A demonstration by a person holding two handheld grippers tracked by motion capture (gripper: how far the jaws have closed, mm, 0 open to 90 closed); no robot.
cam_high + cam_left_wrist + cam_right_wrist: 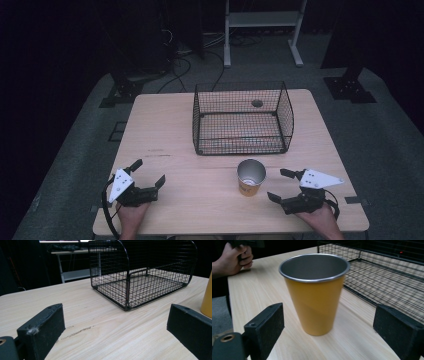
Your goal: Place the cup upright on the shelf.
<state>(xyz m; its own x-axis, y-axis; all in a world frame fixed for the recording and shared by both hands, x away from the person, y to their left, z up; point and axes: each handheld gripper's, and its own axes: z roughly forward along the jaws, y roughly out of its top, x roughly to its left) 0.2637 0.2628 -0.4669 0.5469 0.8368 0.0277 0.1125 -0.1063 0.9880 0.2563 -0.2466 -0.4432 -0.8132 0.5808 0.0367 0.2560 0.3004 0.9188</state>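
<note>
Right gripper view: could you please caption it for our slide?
Open right gripper faces an upright yellow metal cup beside a wire basket.

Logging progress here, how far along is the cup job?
Nothing looks done: the cup stands upright on the table, outside the basket. The right gripper is open, aimed at it, not touching. The left gripper rests open. Grasping and any moving remain.
</note>
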